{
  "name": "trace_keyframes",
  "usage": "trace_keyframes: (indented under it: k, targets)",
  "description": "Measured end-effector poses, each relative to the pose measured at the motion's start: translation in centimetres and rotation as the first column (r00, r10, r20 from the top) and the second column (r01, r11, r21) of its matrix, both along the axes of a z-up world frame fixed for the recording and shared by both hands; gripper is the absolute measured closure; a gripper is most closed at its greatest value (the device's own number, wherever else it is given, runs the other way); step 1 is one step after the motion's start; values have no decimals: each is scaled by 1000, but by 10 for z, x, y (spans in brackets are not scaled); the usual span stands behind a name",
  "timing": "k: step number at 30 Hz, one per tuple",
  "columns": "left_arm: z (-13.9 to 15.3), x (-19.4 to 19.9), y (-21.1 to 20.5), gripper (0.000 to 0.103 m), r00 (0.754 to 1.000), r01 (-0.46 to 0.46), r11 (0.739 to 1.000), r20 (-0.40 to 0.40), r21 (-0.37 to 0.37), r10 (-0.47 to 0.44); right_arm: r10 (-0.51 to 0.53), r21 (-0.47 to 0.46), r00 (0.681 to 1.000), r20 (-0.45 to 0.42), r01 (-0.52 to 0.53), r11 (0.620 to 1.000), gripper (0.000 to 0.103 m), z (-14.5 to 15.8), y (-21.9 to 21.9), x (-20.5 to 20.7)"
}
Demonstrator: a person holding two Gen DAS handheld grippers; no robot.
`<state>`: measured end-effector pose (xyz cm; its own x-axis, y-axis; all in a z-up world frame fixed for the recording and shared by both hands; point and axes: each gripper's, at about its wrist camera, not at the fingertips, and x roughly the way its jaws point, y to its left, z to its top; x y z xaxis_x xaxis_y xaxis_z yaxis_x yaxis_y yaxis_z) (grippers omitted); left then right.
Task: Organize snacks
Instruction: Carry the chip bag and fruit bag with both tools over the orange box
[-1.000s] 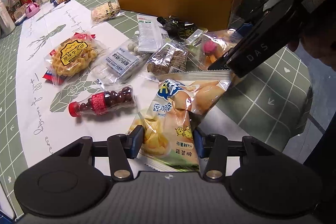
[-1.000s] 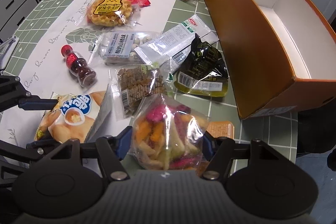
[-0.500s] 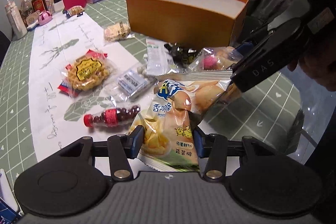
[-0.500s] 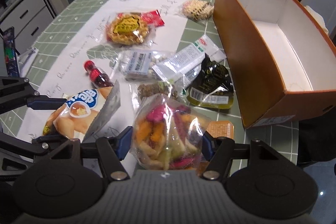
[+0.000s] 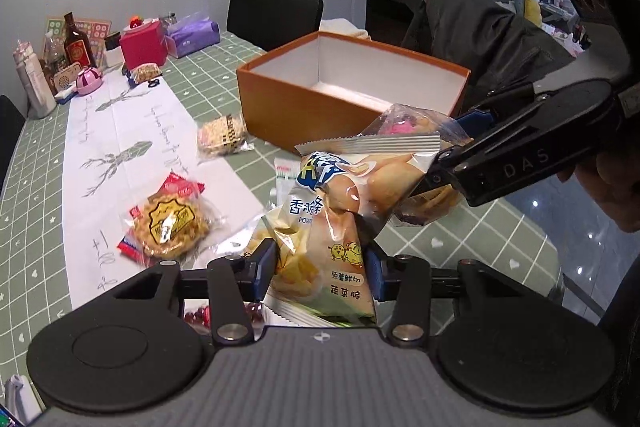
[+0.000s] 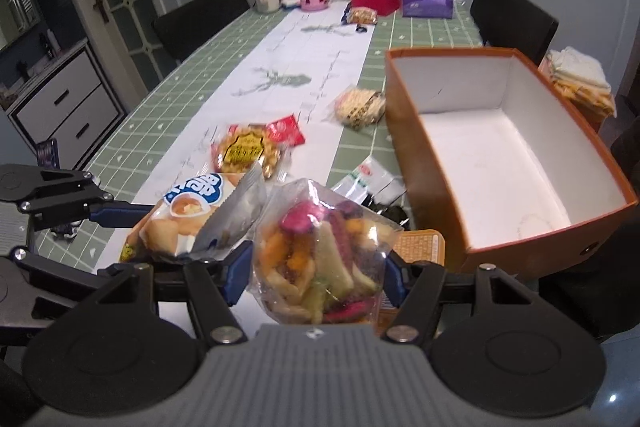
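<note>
My left tool (image 5: 320,263) is closed on the potato chip bag (image 5: 332,227), my right tool (image 6: 316,283) on the mixed vegetable crisps bag (image 6: 320,255); both are lifted before the orange box (image 6: 432,163). I should clear its near wall, then release gently inside.
</note>
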<state>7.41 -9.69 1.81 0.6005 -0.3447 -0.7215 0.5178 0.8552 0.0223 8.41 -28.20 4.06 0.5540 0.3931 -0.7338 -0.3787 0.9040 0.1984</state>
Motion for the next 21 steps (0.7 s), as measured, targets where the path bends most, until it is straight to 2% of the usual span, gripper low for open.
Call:
trace_keyframes:
  k: [8, 12, 16, 21]
  targets:
    - [9, 13, -19, 52, 1000, 8, 1000, 22, 2, -8, -68, -2, 995, 67, 68, 998, 40, 21, -21, 14]
    - [18, 29, -28, 52, 999, 7, 1000, 39, 9, -7, -100, -3, 993, 68, 100, 995, 40, 29, -31, 30]
    - [27, 47, -36, 52, 998, 7, 1000, 55, -15, -7, -129, 3, 989, 72, 129, 992, 40, 34, -43, 45]
    - [32, 68, -52, 52, 997, 39, 999, 73, -11, -38, -177, 30, 982, 66, 175, 984, 40, 38, -66, 66]
